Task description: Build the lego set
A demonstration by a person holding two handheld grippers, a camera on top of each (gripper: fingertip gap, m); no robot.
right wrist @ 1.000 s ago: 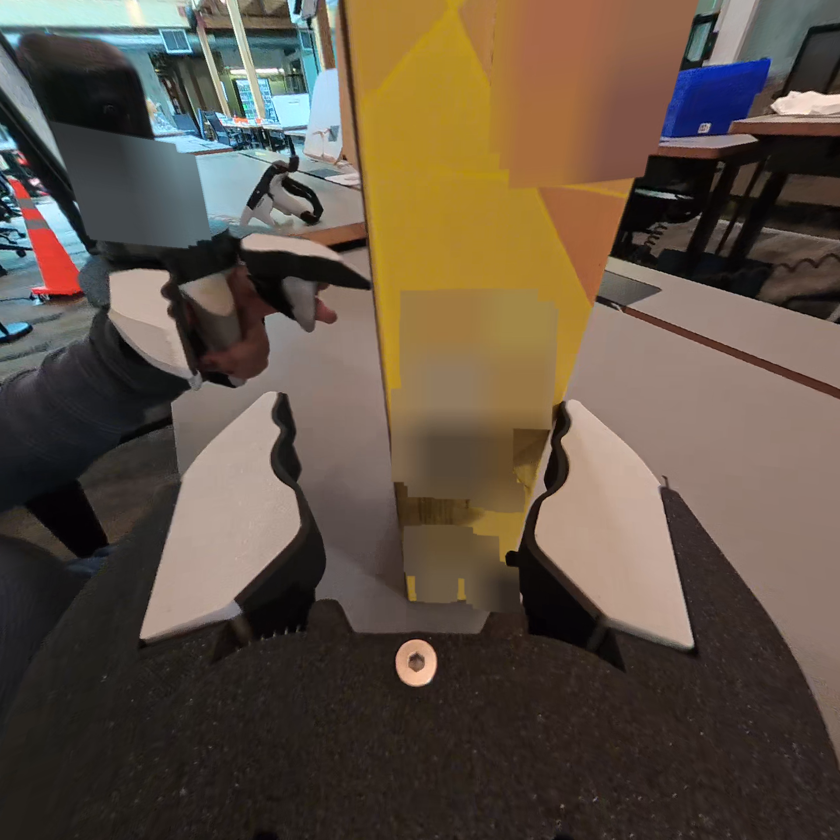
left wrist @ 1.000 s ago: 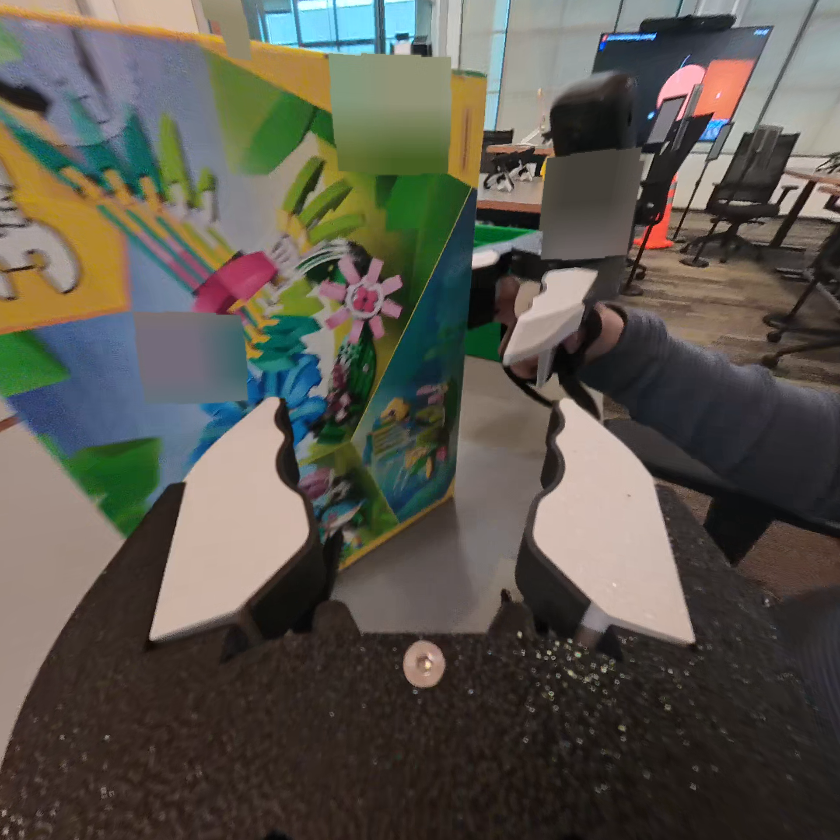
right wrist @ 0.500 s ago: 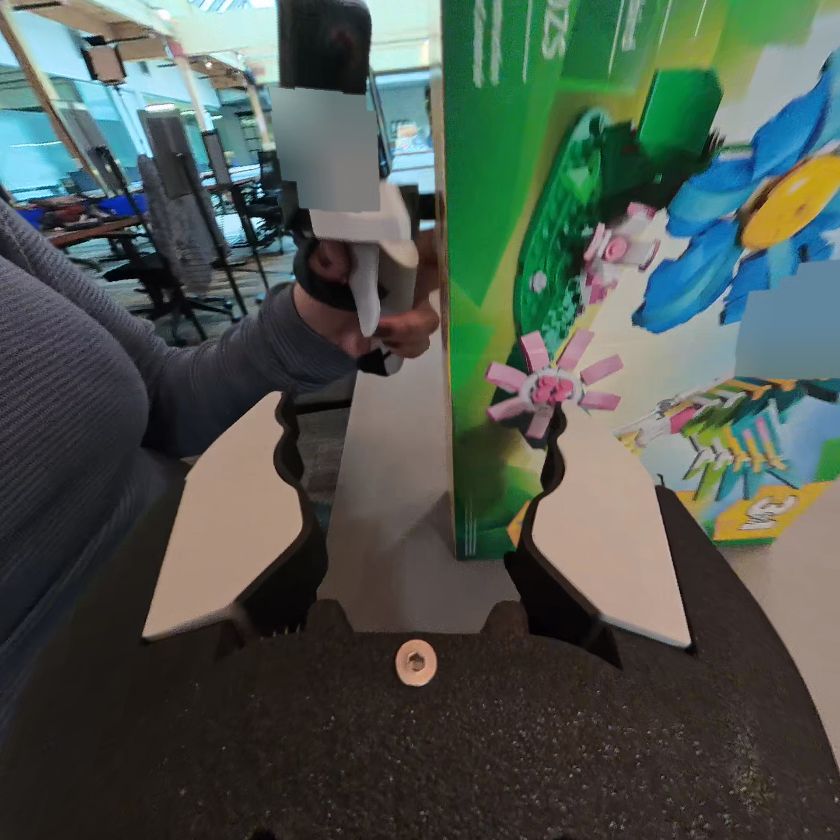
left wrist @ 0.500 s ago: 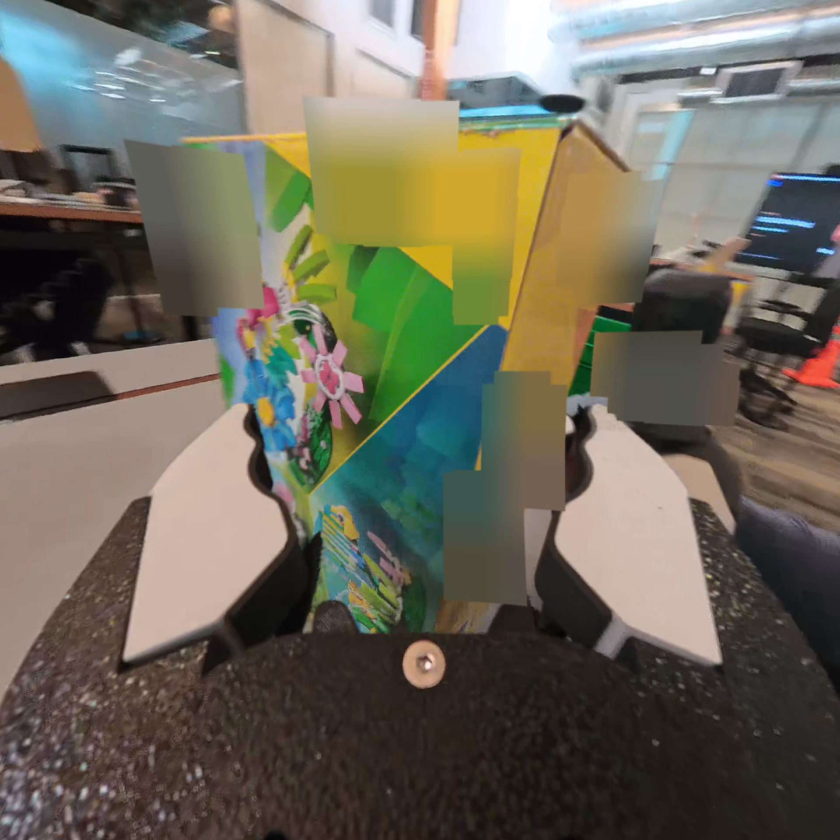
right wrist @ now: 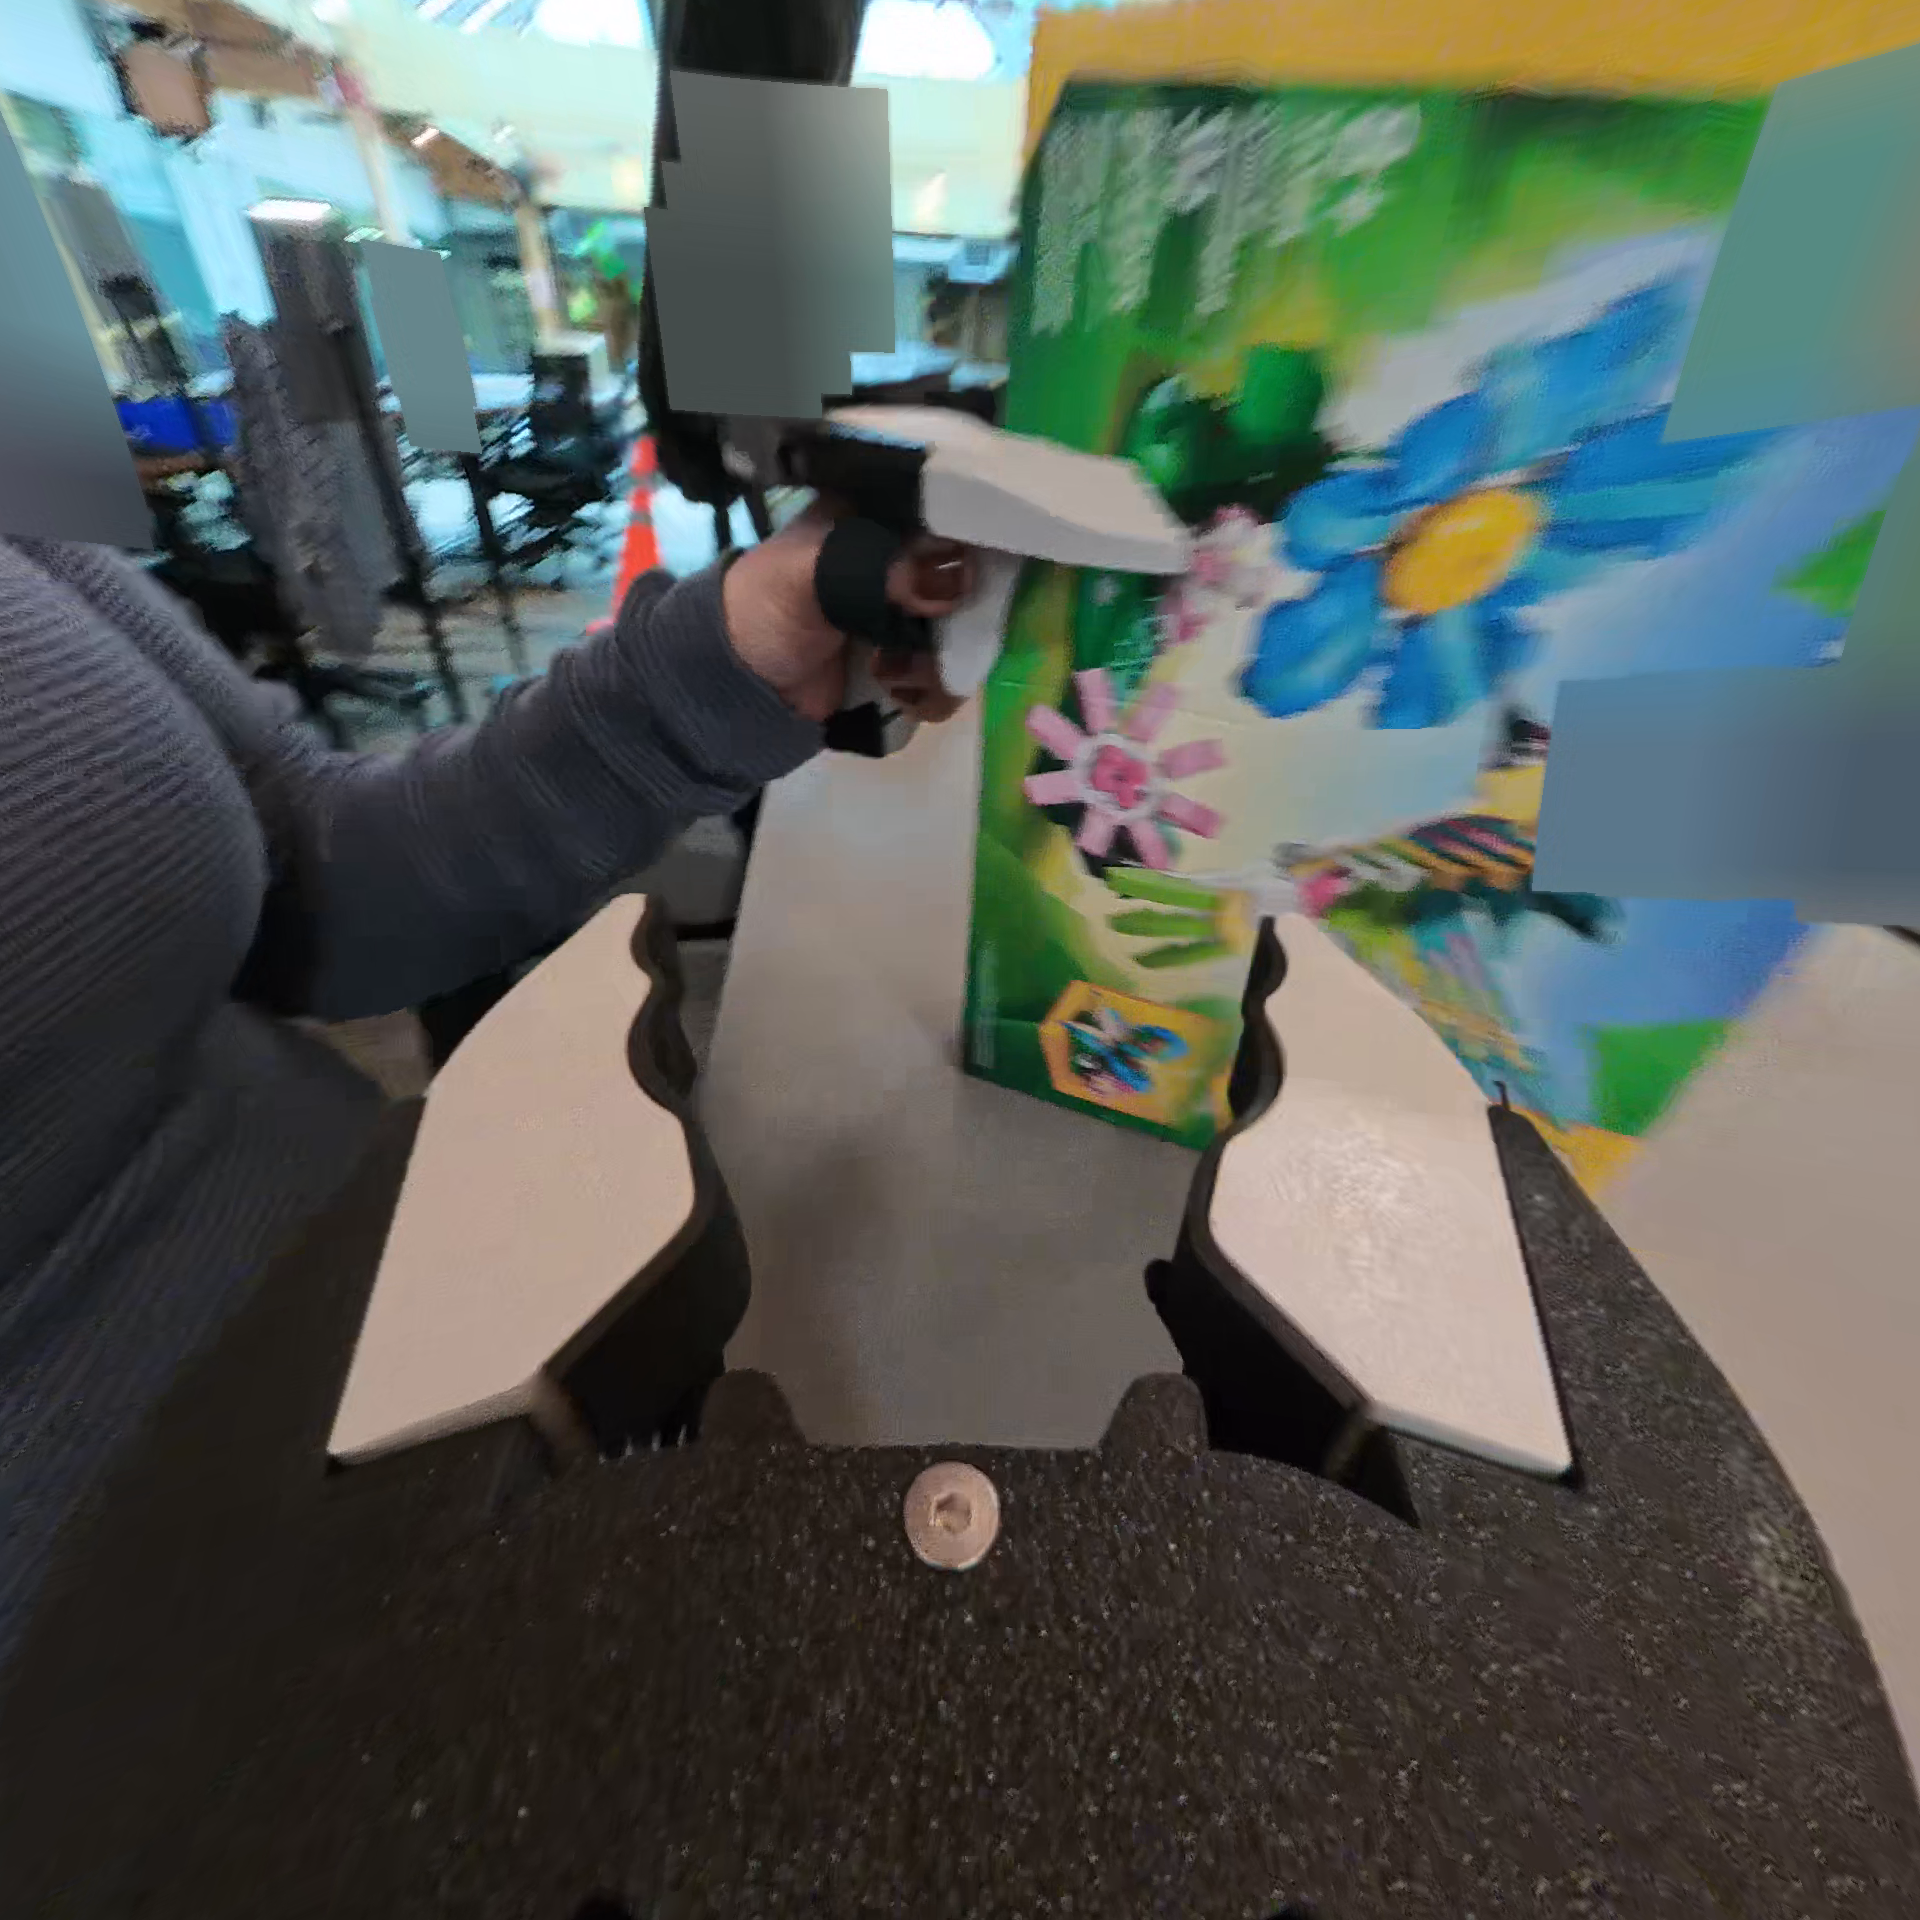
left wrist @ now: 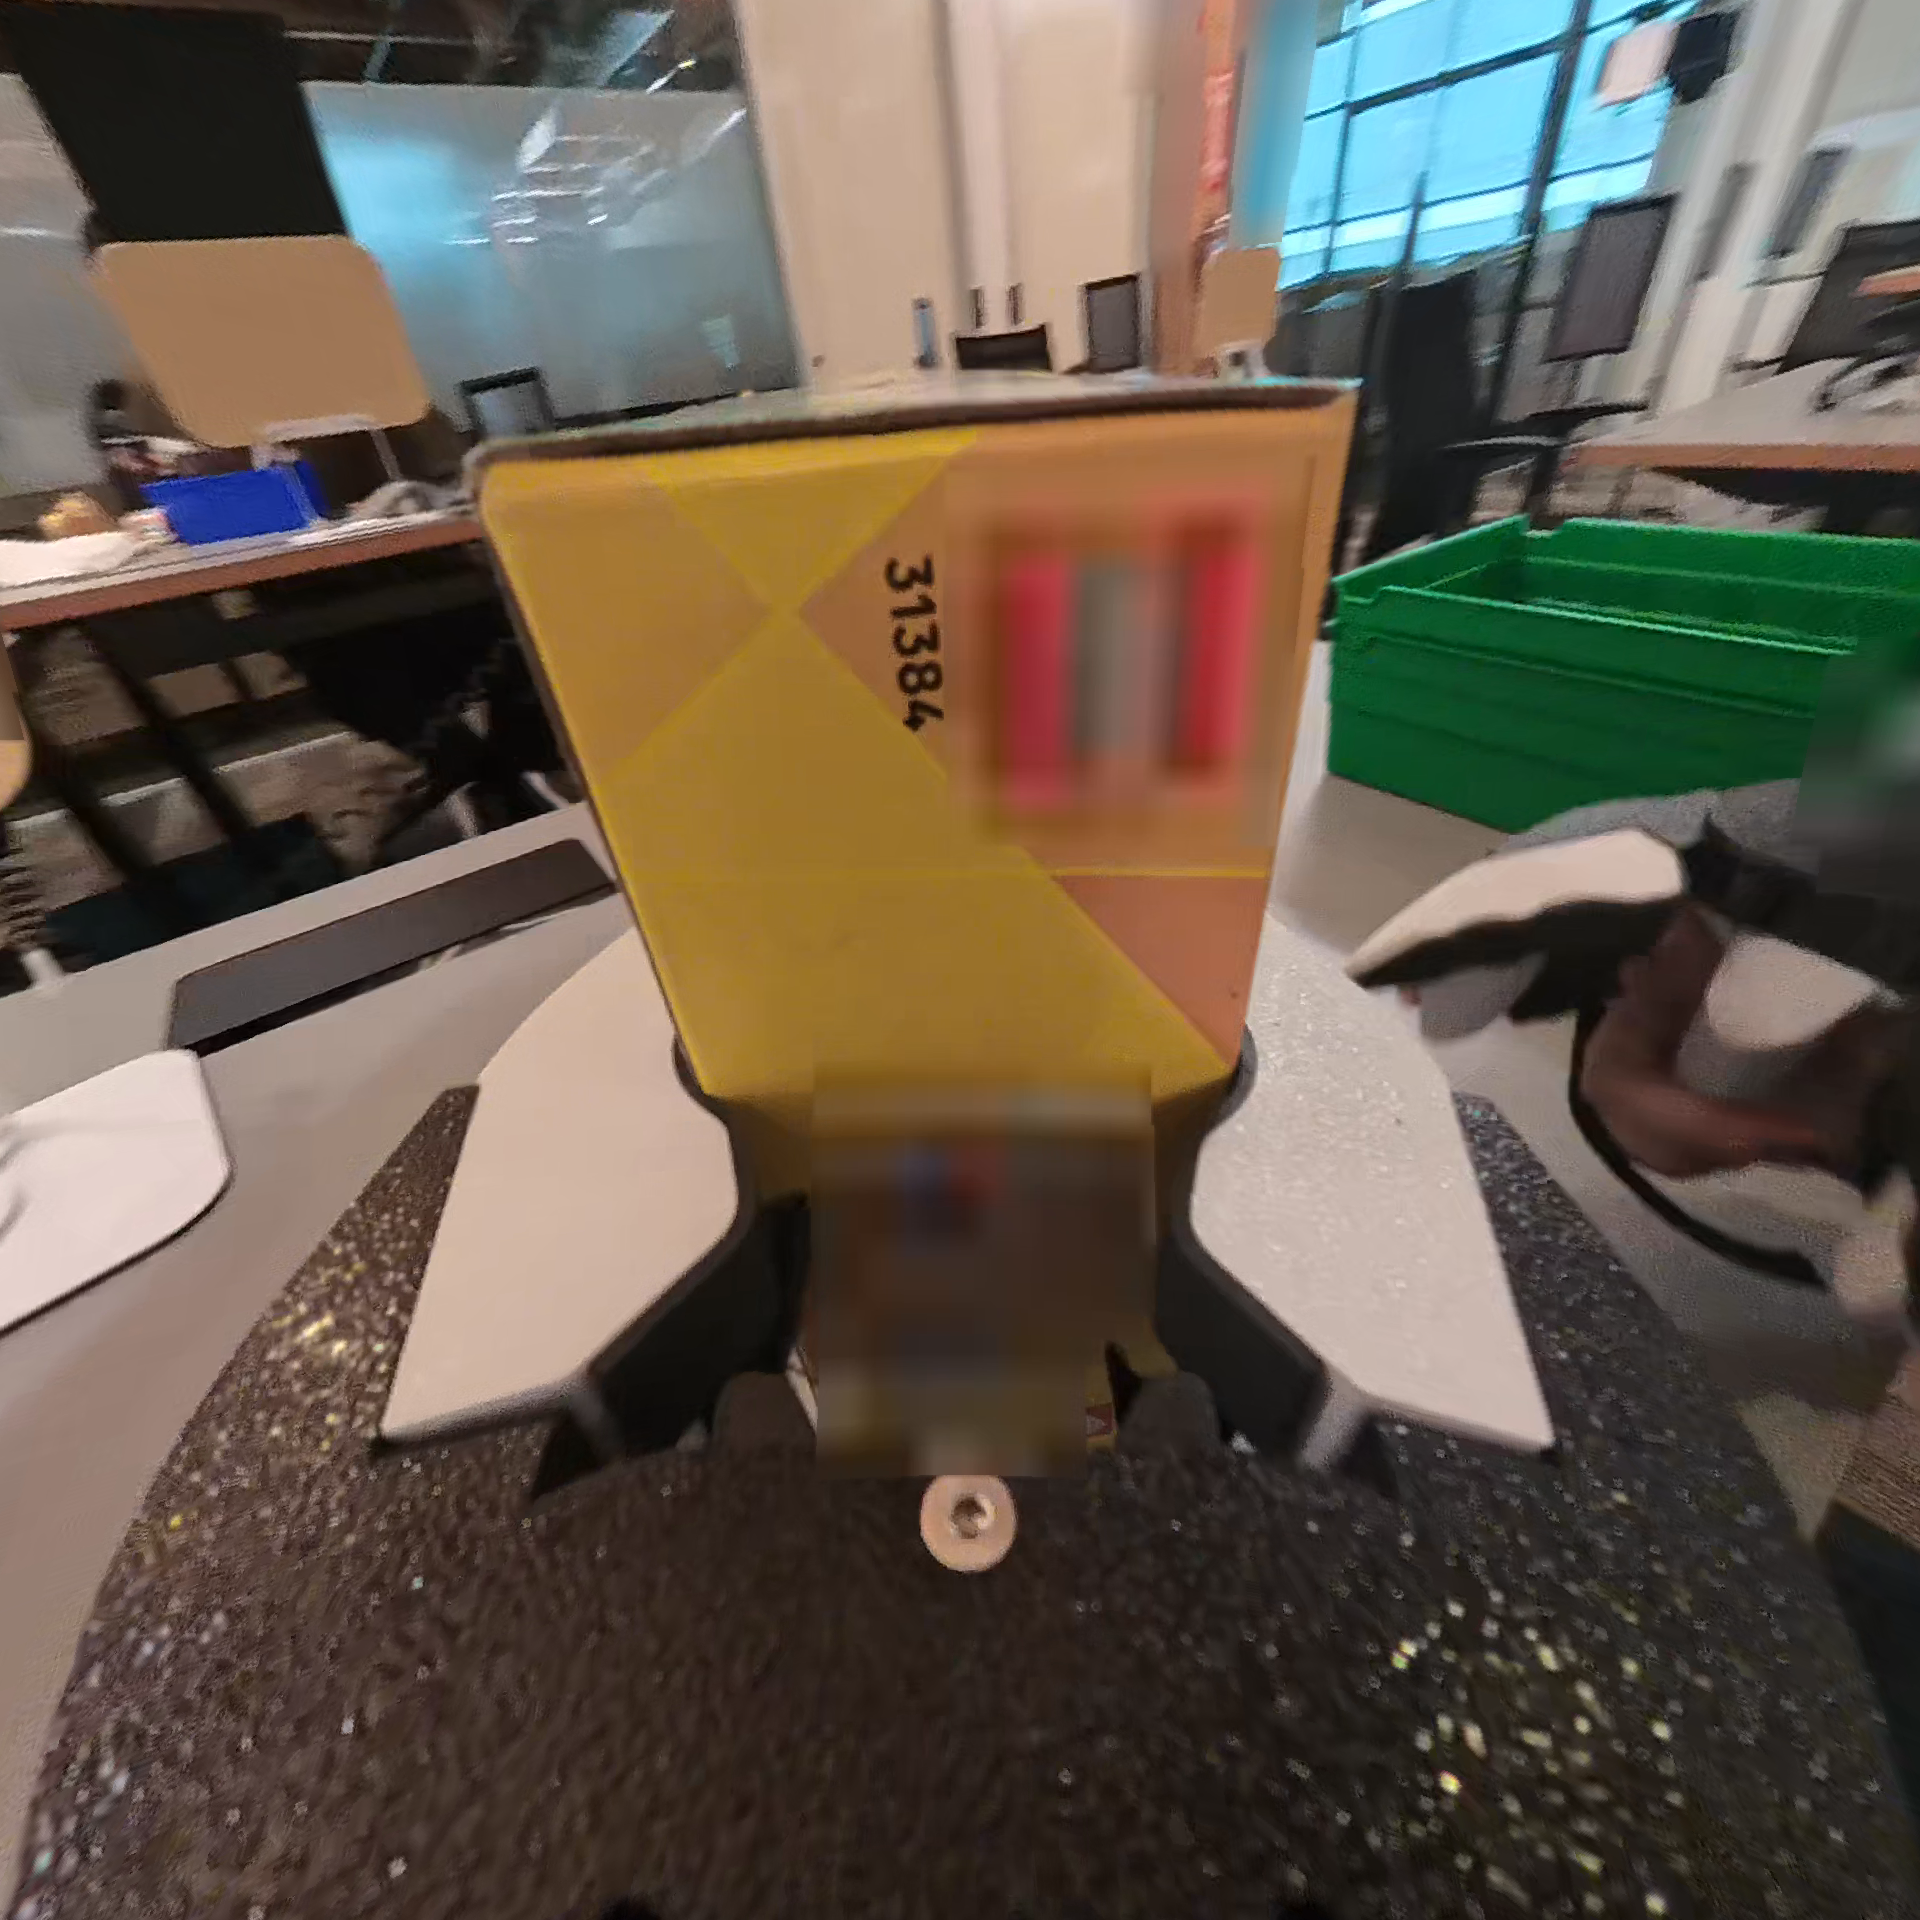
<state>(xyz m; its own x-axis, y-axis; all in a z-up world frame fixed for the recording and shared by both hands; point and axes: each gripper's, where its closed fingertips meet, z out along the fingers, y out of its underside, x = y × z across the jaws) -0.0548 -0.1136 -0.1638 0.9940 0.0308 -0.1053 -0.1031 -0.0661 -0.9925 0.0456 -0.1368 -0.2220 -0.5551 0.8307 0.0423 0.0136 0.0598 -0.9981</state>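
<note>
Left wrist view faces the lego box (left wrist: 935, 748) end-on, close (right's from the side); both share it.

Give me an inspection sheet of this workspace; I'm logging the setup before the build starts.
Surface: pale grey tabletop, with a dark flat panel set into it.
Job's things: tall yellow cardboard lego box with flower artwork, upright and unopened.
Clutter: stacked green plastic bins behind; white flat object at the left edge.
Grippers: left gripper shut on the box's narrow yellow end; right gripper open, empty, apart from the box.
Cables: nothing seen on the table.
Surroundings: office with desks, chairs and an orange traffic cone; a person's grey knitted sleeve.
</note>
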